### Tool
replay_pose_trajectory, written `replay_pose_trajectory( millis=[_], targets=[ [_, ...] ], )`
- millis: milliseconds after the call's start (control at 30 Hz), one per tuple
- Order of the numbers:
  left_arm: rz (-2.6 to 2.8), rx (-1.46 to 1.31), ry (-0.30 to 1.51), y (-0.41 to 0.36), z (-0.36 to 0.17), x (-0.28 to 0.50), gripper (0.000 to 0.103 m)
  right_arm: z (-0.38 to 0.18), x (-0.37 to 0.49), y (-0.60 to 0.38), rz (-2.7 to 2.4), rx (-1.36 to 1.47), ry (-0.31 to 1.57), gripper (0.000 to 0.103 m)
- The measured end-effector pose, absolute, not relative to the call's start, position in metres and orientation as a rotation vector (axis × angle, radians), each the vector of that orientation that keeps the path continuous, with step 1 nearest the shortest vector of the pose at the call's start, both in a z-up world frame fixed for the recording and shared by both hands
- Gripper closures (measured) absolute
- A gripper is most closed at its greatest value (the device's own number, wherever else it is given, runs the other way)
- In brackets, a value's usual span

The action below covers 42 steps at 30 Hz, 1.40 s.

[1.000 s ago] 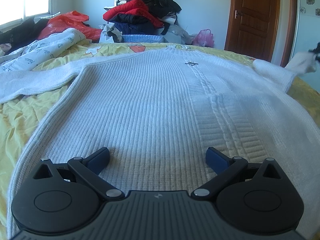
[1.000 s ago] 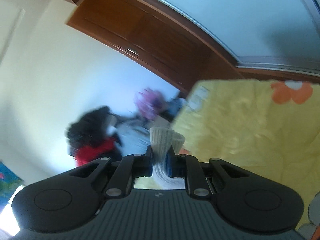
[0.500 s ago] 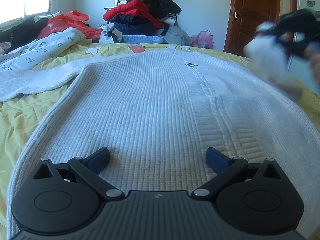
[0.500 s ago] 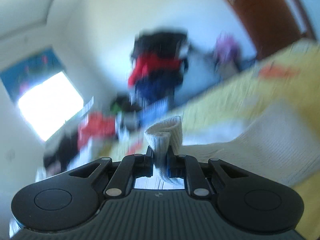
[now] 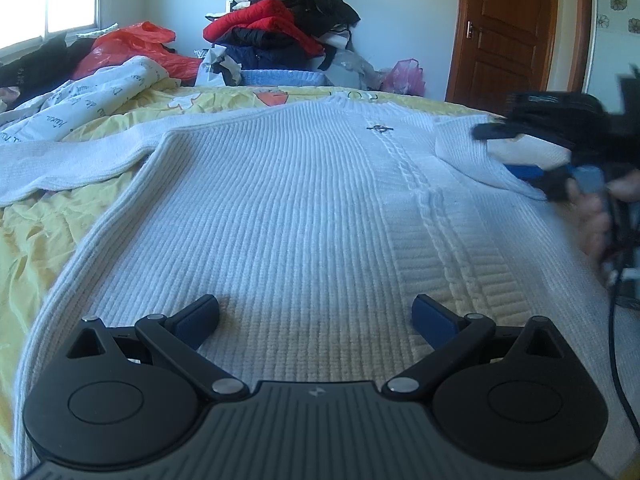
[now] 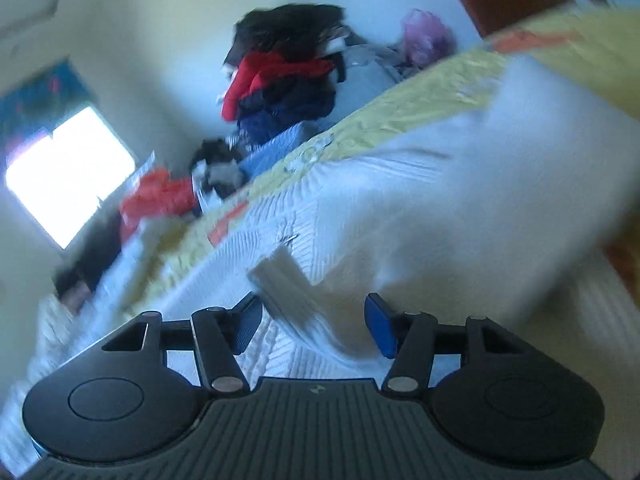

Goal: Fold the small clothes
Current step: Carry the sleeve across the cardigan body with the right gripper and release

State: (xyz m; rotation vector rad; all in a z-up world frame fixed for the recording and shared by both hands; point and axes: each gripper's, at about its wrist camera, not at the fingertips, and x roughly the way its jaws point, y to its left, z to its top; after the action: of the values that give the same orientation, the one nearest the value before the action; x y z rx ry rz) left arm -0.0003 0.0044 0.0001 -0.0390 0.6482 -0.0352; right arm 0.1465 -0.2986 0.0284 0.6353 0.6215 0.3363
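A white ribbed knit sweater (image 5: 280, 208) lies flat, front up, on a bed with a yellow bedspread (image 5: 36, 232). In the left wrist view it fills the middle of the frame, its long axis running from the hem at the bottom edge up to the neckline near the top centre.

The left tool (image 5: 316, 316) sits at the bottom centre just above the hem, its jaws spread wide and holding nothing.

One sleeve (image 5: 68, 160) stretches out flat toward the left edge of the frame. The other sleeve (image 5: 480, 160) is folded in over the chest at the right, with its ribbed cuff (image 6: 286, 292) close by the right tool (image 6: 314, 322).

In the right wrist view, which is blurred, the right tool's jaws have just been opening and now stand partly apart. The cuff lies between them, close to the left pad, and neither pad appears to press on it, so it looks released.

Judging from this, the outstretched sleeve is the next piece to fold. It lies up and to the left of the left tool, which is the nearer one. The right tool is at the opposite edge, across the sweater's width.

A heap of red and dark clothes (image 5: 280, 36) sits beyond the bed at the top centre.
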Motion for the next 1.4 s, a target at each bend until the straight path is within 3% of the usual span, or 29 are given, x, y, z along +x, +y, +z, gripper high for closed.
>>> replay_pose_trajectory(
  millis=[200, 367, 533, 733, 767, 800, 867, 1033, 1067, 1267, 1400],
  targets=[
    [-0.080, -0.198, 0.670, 0.013, 0.033, 0.017, 0.000, 0.010, 0.110, -0.330, 0.340, 0.751, 0.573, 0.041],
    [-0.190, -0.307, 0.711, -0.005, 0.070, 0.091, 0.000, 0.001, 0.105, -0.337, 0.350, 0.841, 0.545, 0.041],
    [-0.327, -0.634, 0.932, -0.017, 0.045, 0.170, 0.000, -0.002, 0.102, -0.343, 0.375, 0.871, 0.530, 0.041],
    [-0.285, -0.629, 1.001, -0.038, 0.021, 0.198, 0.002, -0.003, 0.102, -0.346, 0.390, 0.889, 0.518, 0.038],
    [-0.286, -0.620, 0.996, -0.040, 0.021, 0.198, 0.013, -0.003, 0.102, -0.346, 0.392, 0.894, 0.514, 0.038],
    [-0.279, -0.610, 1.003, -0.042, 0.021, 0.199, 0.030, -0.003, 0.101, -0.347, 0.391, 0.908, 0.506, 0.039],
    [-0.244, -0.580, 1.011, -0.041, 0.021, 0.201, 0.050, -0.002, 0.097, -0.350, 0.356, 0.939, 0.464, 0.038],
    [-0.253, -0.534, 1.015, -0.042, 0.022, 0.206, 0.073, 0.006, 0.086, -0.349, 0.270, 0.892, 0.389, 0.036],
    [-0.247, -0.510, 1.008, -0.044, 0.023, 0.206, 0.088, 0.007, 0.086, -0.347, 0.259, 0.881, 0.388, 0.036],
    [-0.219, -0.371, 0.927, -0.058, 0.040, 0.201, 0.098, 0.008, 0.087, -0.343, 0.225, 0.837, 0.381, 0.036],
    [-0.230, -0.316, 0.860, -0.051, 0.066, 0.201, 0.098, 0.013, 0.084, -0.335, 0.196, 0.764, 0.356, 0.035]
  ],
)
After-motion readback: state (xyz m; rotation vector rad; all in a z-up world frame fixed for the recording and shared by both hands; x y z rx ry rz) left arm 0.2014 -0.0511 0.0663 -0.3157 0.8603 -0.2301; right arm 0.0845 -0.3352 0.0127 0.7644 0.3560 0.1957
